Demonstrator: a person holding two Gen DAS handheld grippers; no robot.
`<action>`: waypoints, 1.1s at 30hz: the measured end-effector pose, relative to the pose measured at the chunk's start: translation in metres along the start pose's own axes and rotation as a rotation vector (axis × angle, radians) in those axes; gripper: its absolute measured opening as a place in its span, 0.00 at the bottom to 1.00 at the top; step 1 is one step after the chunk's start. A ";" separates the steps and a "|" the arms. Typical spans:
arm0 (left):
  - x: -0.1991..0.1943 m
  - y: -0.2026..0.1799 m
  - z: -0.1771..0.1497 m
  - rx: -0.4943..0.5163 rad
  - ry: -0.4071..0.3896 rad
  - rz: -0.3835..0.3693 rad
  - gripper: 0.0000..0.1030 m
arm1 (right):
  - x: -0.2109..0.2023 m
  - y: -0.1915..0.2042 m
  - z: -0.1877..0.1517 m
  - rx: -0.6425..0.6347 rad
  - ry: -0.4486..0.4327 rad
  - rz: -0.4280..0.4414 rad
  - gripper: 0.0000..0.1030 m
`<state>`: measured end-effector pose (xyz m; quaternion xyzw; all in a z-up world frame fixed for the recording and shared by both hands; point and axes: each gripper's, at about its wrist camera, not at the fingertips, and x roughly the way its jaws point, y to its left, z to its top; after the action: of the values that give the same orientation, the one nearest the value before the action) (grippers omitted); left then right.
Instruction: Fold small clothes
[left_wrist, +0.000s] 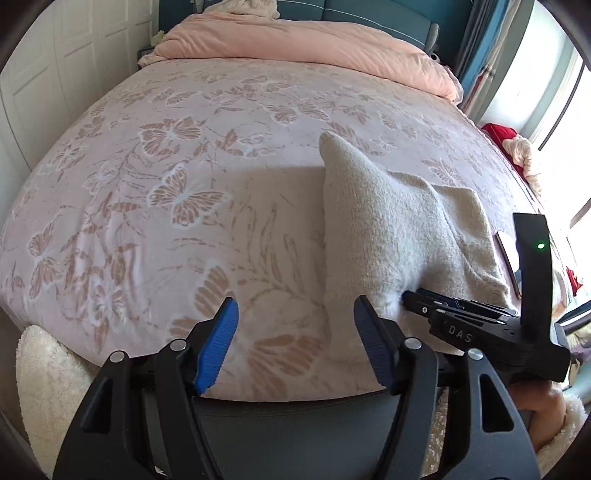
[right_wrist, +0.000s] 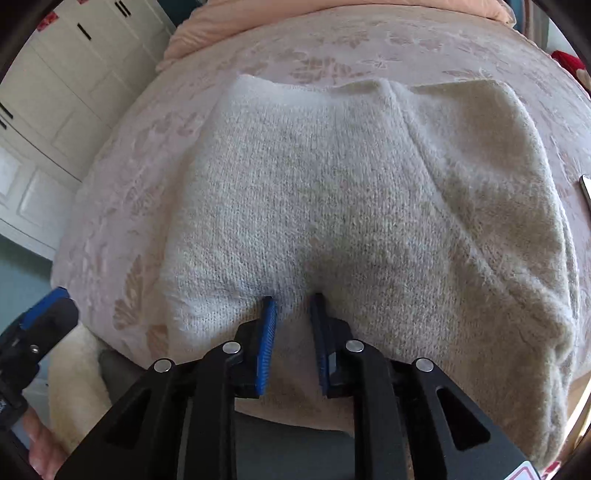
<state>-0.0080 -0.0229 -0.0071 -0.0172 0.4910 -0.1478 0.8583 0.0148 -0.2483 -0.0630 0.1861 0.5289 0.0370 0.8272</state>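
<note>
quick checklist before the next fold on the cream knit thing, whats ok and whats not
1. Left tool free of cloth: ok, pads apart with only the bedspread behind them.
2. Right tool gripping the cream knit garment: cannot tell; its pads sit at the near edge with knit between them, but a gap shows.
3. Garment fully on the bed: ok.
4. Garment lying flat: not ok; one fold stands up in a peak in the left wrist view.
5. Landing area clear: not ok; a dark flat object lies beside the garment's right edge.
</note>
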 end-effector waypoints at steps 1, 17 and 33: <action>-0.002 -0.006 0.000 0.016 -0.007 -0.002 0.62 | -0.021 -0.004 0.001 0.030 -0.064 0.000 0.18; 0.004 -0.057 -0.004 0.184 -0.018 0.046 0.75 | -0.098 -0.093 -0.005 0.220 -0.312 0.013 0.17; 0.019 -0.074 -0.005 0.210 0.026 0.077 0.79 | -0.101 -0.101 -0.014 0.165 -0.257 -0.144 0.50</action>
<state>-0.0207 -0.0985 -0.0129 0.0936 0.4844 -0.1656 0.8539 -0.0557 -0.3639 -0.0165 0.2185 0.4320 -0.0900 0.8704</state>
